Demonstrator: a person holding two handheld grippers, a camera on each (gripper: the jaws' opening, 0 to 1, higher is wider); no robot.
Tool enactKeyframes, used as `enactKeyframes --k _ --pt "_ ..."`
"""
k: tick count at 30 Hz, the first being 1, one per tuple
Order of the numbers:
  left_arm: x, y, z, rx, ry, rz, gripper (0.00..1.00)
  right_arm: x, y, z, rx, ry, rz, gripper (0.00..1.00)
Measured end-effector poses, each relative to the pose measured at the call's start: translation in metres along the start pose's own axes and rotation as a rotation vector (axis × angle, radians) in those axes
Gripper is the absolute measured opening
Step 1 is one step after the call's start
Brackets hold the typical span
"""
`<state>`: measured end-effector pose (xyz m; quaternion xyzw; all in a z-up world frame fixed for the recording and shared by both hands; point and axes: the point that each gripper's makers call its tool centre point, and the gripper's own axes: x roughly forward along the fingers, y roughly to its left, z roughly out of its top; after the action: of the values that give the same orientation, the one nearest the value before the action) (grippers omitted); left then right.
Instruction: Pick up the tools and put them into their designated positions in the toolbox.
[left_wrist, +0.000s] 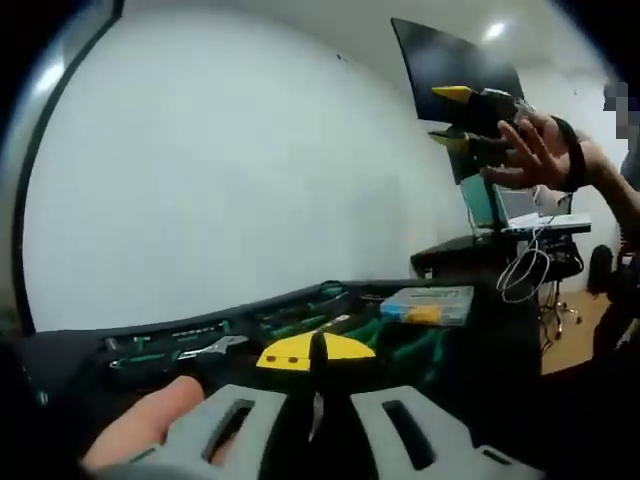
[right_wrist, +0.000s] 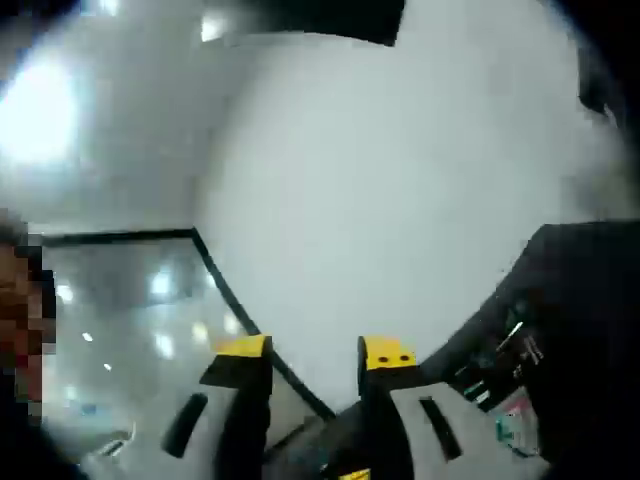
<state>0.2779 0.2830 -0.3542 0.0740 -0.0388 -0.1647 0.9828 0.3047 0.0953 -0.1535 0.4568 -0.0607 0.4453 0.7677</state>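
Tools lie in the open toolbox (left_wrist: 300, 325) ahead of me: green-handled drivers (left_wrist: 300, 328) in their slots, a silver wrench (left_wrist: 212, 347) toward the near-left side, and a small clear parts case (left_wrist: 430, 304) with something yellow inside resting at the far right end. The box sits on a dark table (left_wrist: 490, 340) in front of a white wall.

My left gripper (left_wrist: 318, 372) is low over the near edge of the box with its yellow tips pressed together, and I can see nothing between them, so I take it as closed and empty (a fingertip (left_wrist: 150, 420) of mine shows beside the grey jaw). My right gripper (right_wrist: 312, 362) is raised high and well away from the box; in the left gripper view it shows up by my open hand (left_wrist: 535, 150), in front of a dark monitor (left_wrist: 455, 65). In its own view the jaws stand parted with only wall behind them, holding nothing, and the toolbox sits off at the lower right, blurred.

I judge this to be a pause between picks, with neither gripper carrying a tool. Whether any tool is still outside the box I cannot tell. The next move calls for bringing the right gripper down and finding a loose tool, then matching it to its vacant slot.
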Motion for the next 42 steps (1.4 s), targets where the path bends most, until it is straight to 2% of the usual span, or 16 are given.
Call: enactKeyframes --k 2,3,5,7,10,13,18,22,26,28,32,35,36,38,40,42 --pt "0.000 0.000 -0.001 -0.005 0.004 0.001 0.04 -0.001 -0.025 -0.004 -0.196 0.041 -0.079 0.32" --pt "-0.001 0.000 -0.001 -0.008 0.004 -0.001 0.04 -0.002 -0.032 -0.005 -0.188 0.040 -0.097 0.31" --pt "-0.001 0.000 -0.002 -0.012 0.006 -0.002 0.04 -0.004 -0.030 -0.006 -0.038 0.018 -0.076 0.31" --pt "-0.001 0.000 -0.003 -0.018 0.006 -0.003 0.04 -0.009 -0.027 -0.009 -0.034 0.028 -0.081 0.34" --pt "-0.004 0.002 -0.001 -0.038 -0.005 -0.006 0.04 -0.011 -0.004 0.014 0.064 -0.112 0.001 0.34" --pt "-0.005 0.005 0.000 -0.056 -0.011 0.001 0.04 -0.012 0.004 0.009 0.129 -0.086 0.016 0.32" --pt "-0.006 0.006 0.000 -0.071 -0.013 0.006 0.04 -0.012 0.003 0.001 0.112 -0.068 0.006 0.30" --pt "-0.007 0.004 0.000 -0.068 -0.010 0.006 0.04 -0.012 -0.026 -0.001 -0.028 -0.071 -0.054 0.30" --pt "-0.006 -0.002 0.000 -0.073 -0.007 -0.014 0.04 -0.013 -0.049 -0.031 -0.016 0.077 -0.109 0.25" --pt "-0.003 -0.009 0.000 -0.063 0.003 -0.033 0.05 -0.018 -0.059 -0.042 -0.051 0.146 -0.129 0.25" --pt "0.006 -0.016 0.000 -0.019 0.057 -0.060 0.05 -0.033 -0.094 -0.037 -0.358 0.159 -0.185 0.24" --pt "0.016 -0.029 0.007 -0.101 0.114 -0.139 0.06 -0.047 -0.122 -0.041 -0.474 0.240 -0.198 0.16" --pt "0.021 -0.030 0.016 -0.097 0.106 -0.153 0.06 -0.051 -0.126 -0.041 -0.490 0.240 -0.196 0.16" --pt "0.034 -0.038 0.031 -0.056 0.101 -0.232 0.09 -0.059 -0.131 -0.042 -0.496 0.266 -0.192 0.16" --pt "0.045 -0.044 0.031 -0.019 0.157 -0.335 0.19 -0.067 -0.131 -0.047 -0.535 0.299 -0.173 0.17" --pt "0.059 -0.037 0.022 0.034 0.218 -0.377 0.27 -0.077 -0.131 -0.053 -0.597 0.339 -0.162 0.17"
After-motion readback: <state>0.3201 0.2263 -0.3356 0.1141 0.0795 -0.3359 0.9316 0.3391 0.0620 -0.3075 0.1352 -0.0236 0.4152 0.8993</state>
